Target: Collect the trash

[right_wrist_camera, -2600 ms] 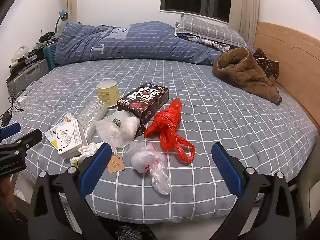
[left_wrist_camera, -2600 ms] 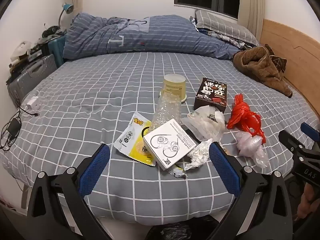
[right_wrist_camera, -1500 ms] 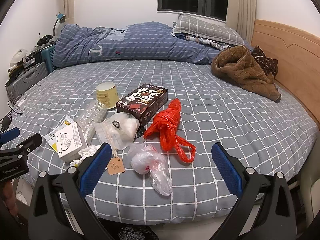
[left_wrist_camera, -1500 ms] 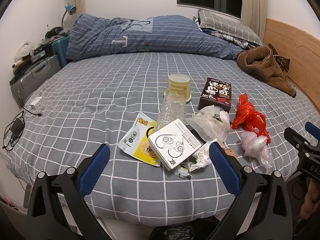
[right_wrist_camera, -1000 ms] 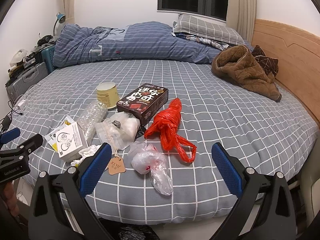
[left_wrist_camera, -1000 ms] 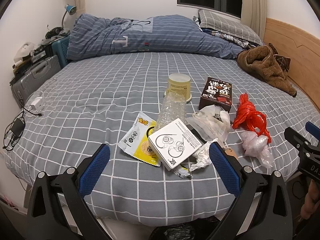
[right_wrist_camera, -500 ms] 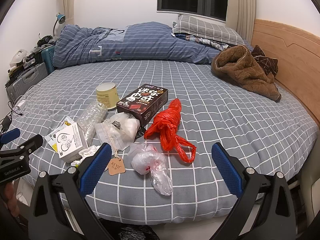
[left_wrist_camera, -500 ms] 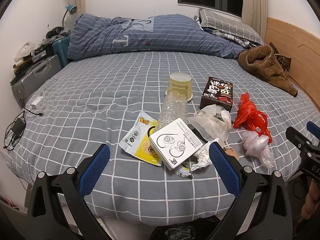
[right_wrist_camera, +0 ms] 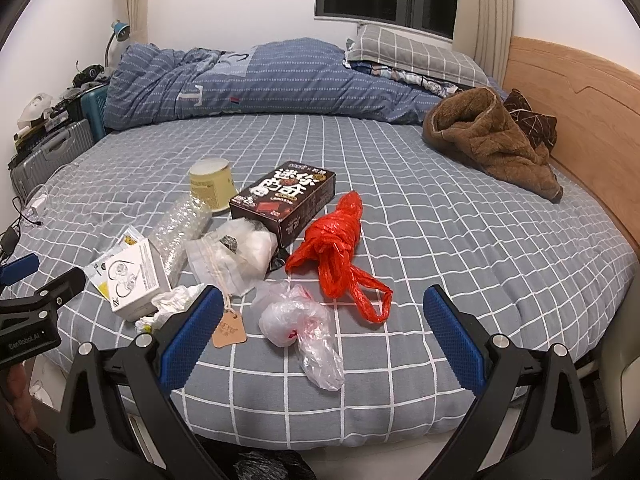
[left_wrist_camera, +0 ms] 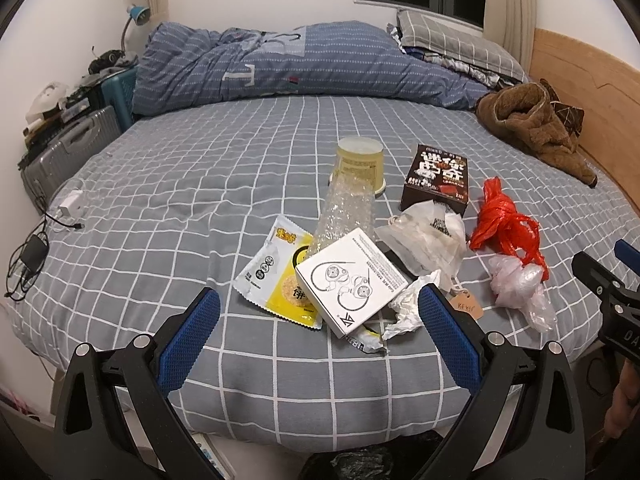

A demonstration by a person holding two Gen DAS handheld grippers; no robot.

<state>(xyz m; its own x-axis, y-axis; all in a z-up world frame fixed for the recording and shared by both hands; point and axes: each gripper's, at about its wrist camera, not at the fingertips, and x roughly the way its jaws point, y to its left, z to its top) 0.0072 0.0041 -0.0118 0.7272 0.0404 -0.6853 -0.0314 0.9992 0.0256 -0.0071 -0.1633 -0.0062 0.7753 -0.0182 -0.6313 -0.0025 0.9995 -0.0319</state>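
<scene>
Trash lies clustered on the bed (left_wrist_camera: 160, 200), just beyond both tools. Left tool (left_wrist_camera: 318, 318): white earphone box (left_wrist_camera: 350, 280) sits between its fingertips, not touched. Right tool (right_wrist_camera: 322, 320): clear plastic bag (right_wrist_camera: 300, 328) lies between its fingertips, red plastic bag (right_wrist_camera: 336, 240) just beyond. Count: one yellow snack wrapper (left_wrist_camera: 280, 276), one clear bottle (left_wrist_camera: 348, 212), one yellow cup (left_wrist_camera: 360, 164), one dark chocolate box (left_wrist_camera: 436, 176), one crumpled tissue (left_wrist_camera: 408, 304). Both tools are spread wide and hold nothing.
</scene>
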